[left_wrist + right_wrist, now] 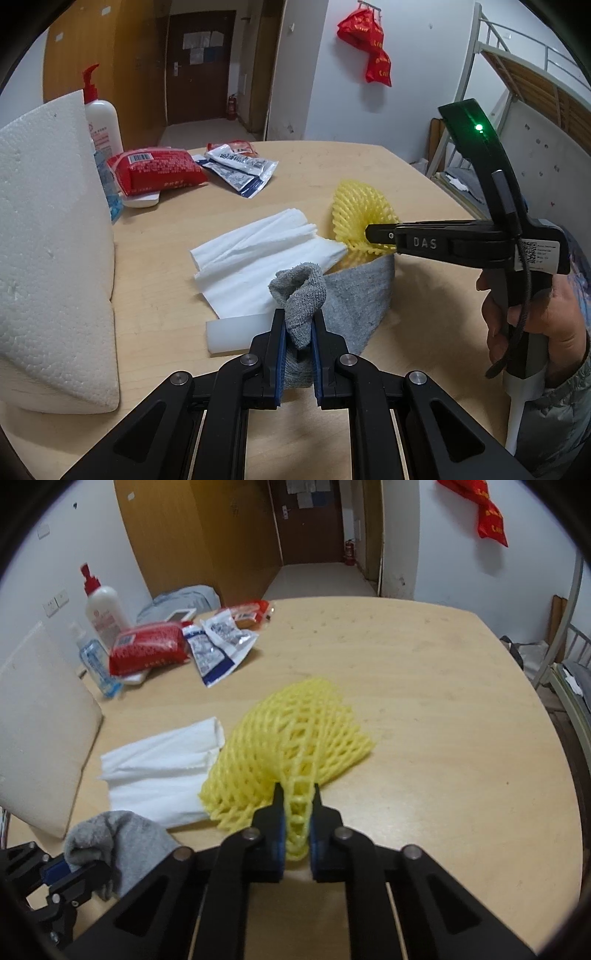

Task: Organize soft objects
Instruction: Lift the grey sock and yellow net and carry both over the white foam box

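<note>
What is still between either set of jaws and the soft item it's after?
Nothing visible. The left gripper is already shut on the grey sock, and the right gripper is shut on the yellow foam net. The white tissue lies beside both on the table, under their edges, not between jaws and items.

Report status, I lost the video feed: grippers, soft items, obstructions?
Left gripper shut on grey sock. Right gripper shut on yellow foam net. White tissue lies against both; foam block stands left.
</note>
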The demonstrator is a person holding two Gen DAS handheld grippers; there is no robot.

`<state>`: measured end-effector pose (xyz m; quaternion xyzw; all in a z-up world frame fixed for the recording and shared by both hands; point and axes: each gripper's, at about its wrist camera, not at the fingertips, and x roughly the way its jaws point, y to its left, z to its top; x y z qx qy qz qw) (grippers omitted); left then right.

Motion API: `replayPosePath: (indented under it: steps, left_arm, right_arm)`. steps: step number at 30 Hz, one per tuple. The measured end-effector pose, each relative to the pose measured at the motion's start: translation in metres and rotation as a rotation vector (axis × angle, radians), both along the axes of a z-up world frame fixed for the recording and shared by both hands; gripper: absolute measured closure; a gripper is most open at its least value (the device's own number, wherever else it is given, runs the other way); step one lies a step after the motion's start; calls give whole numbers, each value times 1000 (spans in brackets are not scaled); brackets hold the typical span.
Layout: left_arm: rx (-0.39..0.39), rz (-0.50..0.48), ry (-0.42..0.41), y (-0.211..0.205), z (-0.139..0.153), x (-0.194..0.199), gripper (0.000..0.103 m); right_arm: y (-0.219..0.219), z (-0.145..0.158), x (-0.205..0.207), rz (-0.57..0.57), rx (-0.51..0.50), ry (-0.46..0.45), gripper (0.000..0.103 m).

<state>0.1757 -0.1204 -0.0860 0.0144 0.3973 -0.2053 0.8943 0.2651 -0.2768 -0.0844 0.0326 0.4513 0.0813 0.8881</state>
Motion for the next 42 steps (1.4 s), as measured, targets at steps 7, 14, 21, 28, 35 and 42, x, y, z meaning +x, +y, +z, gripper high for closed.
replayPosePath:
  steps: [7,14,21,28,35,42]
  left_arm:
    - [-20,-12,-39,0,12,-9,90]
    - [-26,-6,-88,3,33,-21,90]
    - [-35,18,-164,7,61,-39,90]
    - [-15,38,-250,10,84,-62,90]
    - [-7,54,-300,13,98,-87,90]
    - [-10,62,-351,18,111,-108,90]
  right_arm:
    - [-4,27,-18,-11,18,-71,91]
    - [-6,54,-42,-12,34,-140,91]
    - [-12,76,-74,-19,54,-210,91]
    - [-11,95,-104,-20,67,-277,91]
    - [-7,110,-130,-14,72,-333,91]
    - [-5,122,-156,-15,76,-389,91]
